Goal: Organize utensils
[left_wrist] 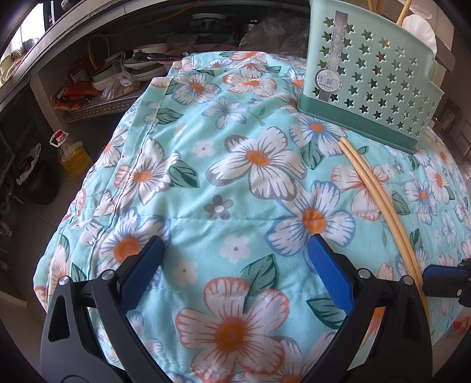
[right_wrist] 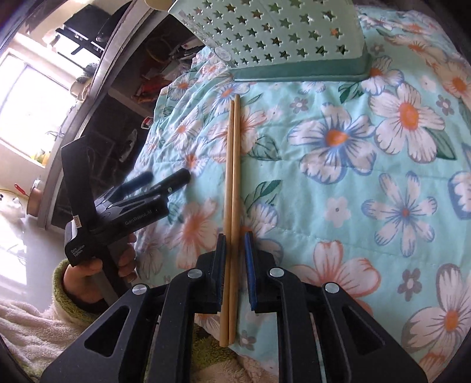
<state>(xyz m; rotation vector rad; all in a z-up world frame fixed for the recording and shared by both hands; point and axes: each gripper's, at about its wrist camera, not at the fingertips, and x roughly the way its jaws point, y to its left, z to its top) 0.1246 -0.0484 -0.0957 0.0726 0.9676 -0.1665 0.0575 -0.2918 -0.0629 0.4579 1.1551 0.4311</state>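
Note:
A pair of pale wooden chopsticks (right_wrist: 232, 176) lies side by side on the floral cloth (right_wrist: 338, 182), pointing toward the mint-green star-punched utensil basket (right_wrist: 265, 35). My right gripper (right_wrist: 235, 235) is shut on the chopsticks near their near end. In the left wrist view the same chopsticks (left_wrist: 379, 194) run from the basket's (left_wrist: 368, 73) base down to the right gripper's blue fingers (left_wrist: 435, 269). My left gripper (left_wrist: 235, 240) hovers open over the cloth with nothing between its jaws; in the right wrist view the left gripper (right_wrist: 164, 179) is held by a hand (right_wrist: 88, 274).
More chopsticks (left_wrist: 403, 11) and a white utensil (left_wrist: 418, 26) stick out of the basket's top. Left of the cloth-covered table are cluttered shelves (left_wrist: 117, 76) and a yellow oil bottle (left_wrist: 72, 156) on the floor. The cloth's edge drops off at left.

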